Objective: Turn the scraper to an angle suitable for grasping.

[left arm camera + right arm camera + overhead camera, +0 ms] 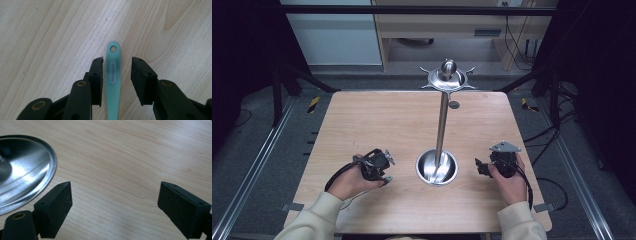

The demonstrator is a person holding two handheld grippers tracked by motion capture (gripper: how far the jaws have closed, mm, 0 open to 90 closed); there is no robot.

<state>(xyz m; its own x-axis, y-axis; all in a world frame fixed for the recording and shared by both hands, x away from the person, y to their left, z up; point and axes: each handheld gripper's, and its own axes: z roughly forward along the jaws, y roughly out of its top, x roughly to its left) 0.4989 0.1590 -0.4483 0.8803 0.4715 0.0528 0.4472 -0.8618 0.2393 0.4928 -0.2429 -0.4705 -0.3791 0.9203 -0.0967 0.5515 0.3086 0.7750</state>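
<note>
A teal utensil handle [113,75] with a hanging hole at its tip lies flat on the wooden table [377,120]. My left gripper [117,60] points down over it, jaws open on either side of the handle, with a small gap on each side. In the high view the left gripper [379,167] is left of a steel stand's round base [437,168]. My right gripper [486,167] rests right of that base. In its own view the right gripper [115,187] is open wide over bare wood.
The steel stand has a thin pole [442,125] rising to a disc with several hooks [448,77] near the table's far edge. The base's shiny rim [37,182] lies just left of the right gripper's jaws. A metal frame surrounds the table.
</note>
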